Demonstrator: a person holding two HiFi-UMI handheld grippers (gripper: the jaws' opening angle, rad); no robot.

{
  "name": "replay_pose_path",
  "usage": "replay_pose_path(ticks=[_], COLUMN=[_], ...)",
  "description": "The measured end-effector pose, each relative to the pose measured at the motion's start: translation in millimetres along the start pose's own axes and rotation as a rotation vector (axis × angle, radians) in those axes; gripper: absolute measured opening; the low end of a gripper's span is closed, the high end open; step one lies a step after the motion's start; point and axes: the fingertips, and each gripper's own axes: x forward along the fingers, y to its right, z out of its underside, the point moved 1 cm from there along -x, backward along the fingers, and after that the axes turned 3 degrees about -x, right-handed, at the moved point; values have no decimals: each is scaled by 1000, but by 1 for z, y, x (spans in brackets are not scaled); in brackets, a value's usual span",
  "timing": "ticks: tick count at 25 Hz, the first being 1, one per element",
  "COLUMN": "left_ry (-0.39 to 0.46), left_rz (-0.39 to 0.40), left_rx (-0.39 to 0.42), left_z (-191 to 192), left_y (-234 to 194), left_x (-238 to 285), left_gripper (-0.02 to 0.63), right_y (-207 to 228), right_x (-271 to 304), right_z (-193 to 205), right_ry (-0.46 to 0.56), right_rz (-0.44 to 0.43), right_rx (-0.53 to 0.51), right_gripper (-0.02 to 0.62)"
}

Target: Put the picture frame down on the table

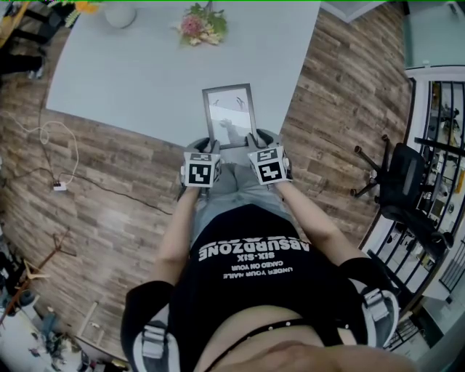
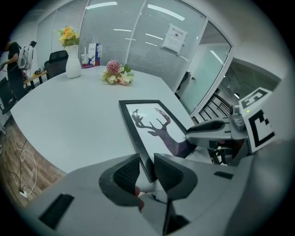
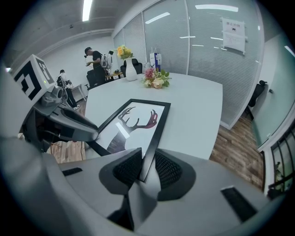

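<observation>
A black picture frame (image 1: 229, 116) with a deer-antler print lies about flat over the near edge of the pale table (image 1: 138, 80); whether it rests on the top I cannot tell. My left gripper (image 1: 209, 147) is shut on the frame's near left corner, its jaws pinching the black border (image 2: 146, 170). On the near right corner my right gripper (image 1: 254, 142) is shut in the same way (image 3: 147, 167). The print (image 2: 154, 125) shows in the left gripper view, and the frame (image 3: 133, 120) stretches ahead in the right gripper view.
A flower bunch (image 1: 203, 25) and a white vase (image 1: 120, 13) sit at the table's far side. Wooden floor (image 1: 94, 189) surrounds the table, with a cable (image 1: 51, 156) at the left and an office chair (image 1: 399, 178) at the right. People stand in the far room (image 3: 94, 60).
</observation>
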Motion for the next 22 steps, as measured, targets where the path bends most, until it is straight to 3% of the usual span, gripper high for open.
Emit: replay_pose_path(ticks=[18, 22], left_ry=[-39, -2], left_rz=[47, 3], left_rx=[6, 66], left_z=[1, -7], left_y=[-5, -10], left_x=[10, 4], left_gripper=[98, 100], right_y=[3, 3], right_x=[7, -1], right_z=[1, -9], right_ry=[42, 48], right_rz=[-9, 23], right_rx=[26, 12], right_gripper=[107, 118])
